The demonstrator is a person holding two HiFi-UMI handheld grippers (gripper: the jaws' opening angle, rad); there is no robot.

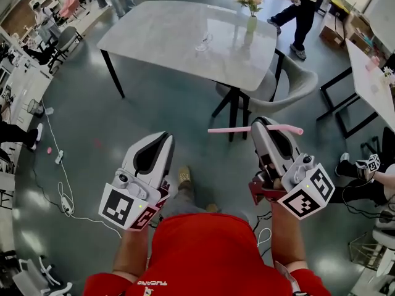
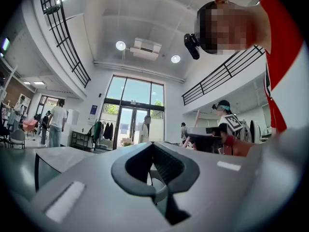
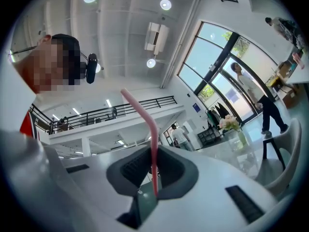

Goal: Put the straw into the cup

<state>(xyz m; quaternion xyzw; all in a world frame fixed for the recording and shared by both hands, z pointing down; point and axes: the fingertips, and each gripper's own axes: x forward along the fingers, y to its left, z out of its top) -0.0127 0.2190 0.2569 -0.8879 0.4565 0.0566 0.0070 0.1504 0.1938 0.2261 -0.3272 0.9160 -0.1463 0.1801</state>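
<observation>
A clear glass cup [image 1: 203,42] stands near the middle of the grey table [image 1: 154,36] some way ahead of me. My right gripper [image 1: 259,123] is shut on a pink straw [image 1: 228,129], which lies crosswise through its tips and sticks out on both sides. In the right gripper view the straw [image 3: 145,120] rises from between the ridged pads of the right gripper [image 3: 153,151]. My left gripper [image 1: 163,137] is held beside it at the left, shut with nothing in it. The left gripper [image 2: 153,148] points level into the hall.
A vase of pink flowers [image 1: 250,8] stands at the table's far edge. A grey chair [image 1: 290,85] sits at the table's right corner. A person [image 1: 305,11] stands beyond it. A white table [image 1: 370,85] is at the right and cables [image 1: 58,184] lie at the left.
</observation>
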